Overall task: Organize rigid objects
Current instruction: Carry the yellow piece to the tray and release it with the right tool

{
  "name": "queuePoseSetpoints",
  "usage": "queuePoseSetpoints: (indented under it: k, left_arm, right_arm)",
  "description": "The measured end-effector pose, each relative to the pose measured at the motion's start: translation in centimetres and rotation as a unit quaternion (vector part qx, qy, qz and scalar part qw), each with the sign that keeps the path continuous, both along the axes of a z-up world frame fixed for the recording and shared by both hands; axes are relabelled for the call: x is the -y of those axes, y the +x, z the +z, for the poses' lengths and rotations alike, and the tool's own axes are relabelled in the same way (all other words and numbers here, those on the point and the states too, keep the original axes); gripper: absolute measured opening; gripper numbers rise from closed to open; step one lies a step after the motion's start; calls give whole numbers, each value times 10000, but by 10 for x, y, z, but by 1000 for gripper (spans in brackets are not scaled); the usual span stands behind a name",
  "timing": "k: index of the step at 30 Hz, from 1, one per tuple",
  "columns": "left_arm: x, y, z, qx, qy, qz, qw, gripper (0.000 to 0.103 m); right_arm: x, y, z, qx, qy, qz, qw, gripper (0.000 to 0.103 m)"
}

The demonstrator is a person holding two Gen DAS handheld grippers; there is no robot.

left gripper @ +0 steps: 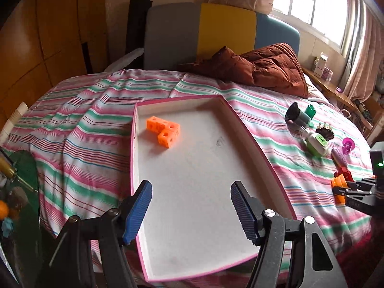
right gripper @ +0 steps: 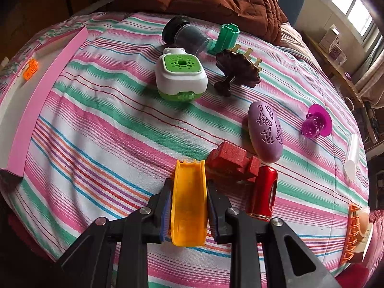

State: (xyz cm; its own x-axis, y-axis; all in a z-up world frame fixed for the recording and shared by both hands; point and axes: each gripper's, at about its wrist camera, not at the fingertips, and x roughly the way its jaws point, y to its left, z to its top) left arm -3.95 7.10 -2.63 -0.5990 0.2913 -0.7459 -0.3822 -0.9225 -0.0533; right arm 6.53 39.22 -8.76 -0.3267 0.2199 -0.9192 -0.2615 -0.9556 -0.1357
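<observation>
A pink-rimmed white tray [left gripper: 244, 129] lies on the striped bed, holding an orange cube block piece [left gripper: 164, 130]; both show in the right wrist view too, the tray's pink wall [right gripper: 36, 100] and the cube piece [right gripper: 30, 69] at far left. My left gripper [left gripper: 192, 212] is open and empty above the tray's near half. My right gripper [right gripper: 189, 201] is shut on a yellow plastic piece [right gripper: 189, 199], just above the sheet. Beside it lie a red block [right gripper: 230, 160], a red shiny cylinder [right gripper: 264, 192] and a purple oval case [right gripper: 265, 130].
On the bed also lie a green-and-white device [right gripper: 180, 78], a dark jar [right gripper: 186, 36], a green cutter [right gripper: 226, 37], a brown claw clip [right gripper: 236, 70], a magenta toy [right gripper: 316, 122], a clear tube [right gripper: 351, 156] and an orange clip [right gripper: 352, 235]. A brown quilt [left gripper: 271, 69] lies by the headboard.
</observation>
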Motion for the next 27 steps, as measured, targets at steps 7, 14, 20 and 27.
queuePoseSetpoints:
  k: [7,14,20,27]
  left_arm:
    - [4,6,2,-110,-73,84,9999,69]
    - [12,6,2,-107,-38,147,9998,69]
    - [21,7,1,-79,3,216,9997,69]
    - [34,4,-3,-17,39,350,9994,69]
  right_arm:
    - [6,2,2,-100,-333,66,9994,25]
    - [16,0,3,-83,-392,166,9991,25]
    - [23,-8,9,-207,-653,-12,9976,25]
    - [57,-34,33,-685,-903,239,9933,25]
